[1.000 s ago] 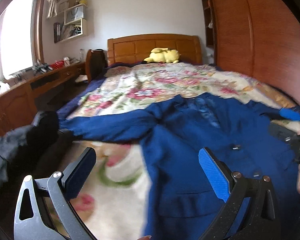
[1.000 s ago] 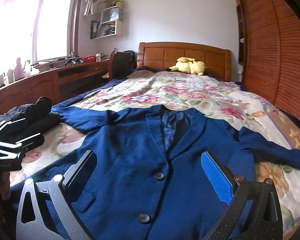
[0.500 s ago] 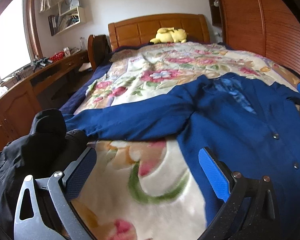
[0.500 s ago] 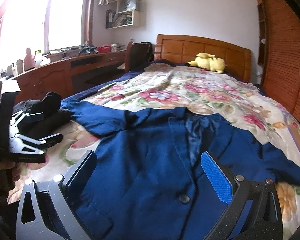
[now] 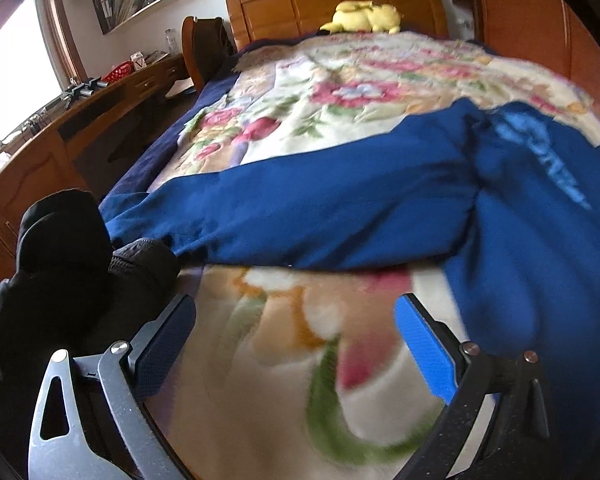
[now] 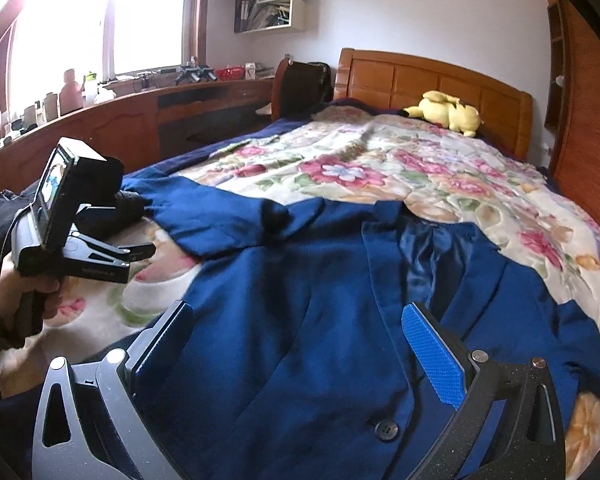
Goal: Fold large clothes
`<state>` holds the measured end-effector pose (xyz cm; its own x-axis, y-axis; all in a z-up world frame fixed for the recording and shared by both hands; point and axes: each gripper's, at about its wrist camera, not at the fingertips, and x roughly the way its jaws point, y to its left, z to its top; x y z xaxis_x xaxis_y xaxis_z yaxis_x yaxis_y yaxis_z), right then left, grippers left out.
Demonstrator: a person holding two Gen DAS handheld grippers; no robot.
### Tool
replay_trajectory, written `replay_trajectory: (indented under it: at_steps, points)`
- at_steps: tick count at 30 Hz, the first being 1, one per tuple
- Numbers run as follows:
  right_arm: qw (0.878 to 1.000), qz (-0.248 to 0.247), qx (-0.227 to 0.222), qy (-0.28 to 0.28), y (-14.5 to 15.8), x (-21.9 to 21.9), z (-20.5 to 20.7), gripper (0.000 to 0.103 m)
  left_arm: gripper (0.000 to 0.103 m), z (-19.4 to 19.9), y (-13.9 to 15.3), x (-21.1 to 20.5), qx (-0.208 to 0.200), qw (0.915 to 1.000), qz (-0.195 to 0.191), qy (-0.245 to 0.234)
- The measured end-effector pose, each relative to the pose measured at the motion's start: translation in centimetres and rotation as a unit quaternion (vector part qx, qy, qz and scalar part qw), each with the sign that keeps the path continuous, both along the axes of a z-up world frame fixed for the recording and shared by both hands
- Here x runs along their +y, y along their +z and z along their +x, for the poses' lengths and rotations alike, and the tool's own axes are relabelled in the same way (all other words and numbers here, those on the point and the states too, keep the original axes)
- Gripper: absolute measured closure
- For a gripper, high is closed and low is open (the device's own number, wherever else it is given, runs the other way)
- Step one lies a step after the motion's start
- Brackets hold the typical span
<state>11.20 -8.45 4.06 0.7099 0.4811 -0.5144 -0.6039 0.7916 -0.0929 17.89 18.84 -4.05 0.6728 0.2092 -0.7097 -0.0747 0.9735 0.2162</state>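
A dark blue buttoned jacket (image 6: 324, 312) lies spread face up on the floral bedspread (image 6: 420, 160). Its left sleeve (image 5: 300, 216) stretches across the blanket towards the bed's left edge. My left gripper (image 5: 296, 344) is open over bare blanket, just short of that sleeve, with nothing between its fingers. In the right wrist view the left gripper (image 6: 140, 254) shows in a person's hand (image 6: 24, 292) near the sleeve's cuff. My right gripper (image 6: 300, 344) is open above the jacket's front, near a black button (image 6: 386, 429).
A heap of black clothing (image 5: 68, 264) lies at the bed's left edge beside the left gripper. A yellow plush toy (image 6: 446, 113) rests by the wooden headboard (image 6: 432, 76). A long wooden desk (image 6: 148, 116) runs along the left under the window; a wardrobe (image 5: 540, 36) stands on the right.
My left gripper has swung left and lower, from over the jacket's body to the blanket before the sleeve. The right gripper has turned slightly left above the jacket. Both stay open.
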Motion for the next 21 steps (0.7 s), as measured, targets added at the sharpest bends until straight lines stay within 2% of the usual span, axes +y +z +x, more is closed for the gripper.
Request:
replay_trajectory:
  at_steps: [10,14,17,18,19,21]
  points:
    - [1.0,0.004,0.014,0.001,0.1,0.5,0.4,0.0,0.013,4.1,-2.0,0.3,0.05,0.9967,0.062,0.013]
    - [1.0,0.005,0.017,0.0,-0.3,0.3,0.6,0.0,0.015,4.9,-2.3,0.9,0.054,0.9963,0.065,0.018]
    - [1.0,0.004,0.019,0.0,-0.4,0.3,0.6,0.0,0.024,5.4,-2.3,1.4,0.054,0.9968,0.056,0.02]
    - [1.0,0.005,0.02,0.0,-0.4,0.3,0.7,0.0,0.031,5.6,-2.4,1.4,0.054,0.9967,0.056,0.02]
    - [1.0,0.005,0.021,0.001,-0.3,0.2,0.7,0.0,0.046,5.8,-2.4,1.4,0.056,0.9967,0.055,0.02]
    - [1.0,0.005,0.022,0.001,-0.4,0.2,0.7,0.0,0.062,6.0,-2.5,1.5,0.06,0.9972,0.042,0.014]
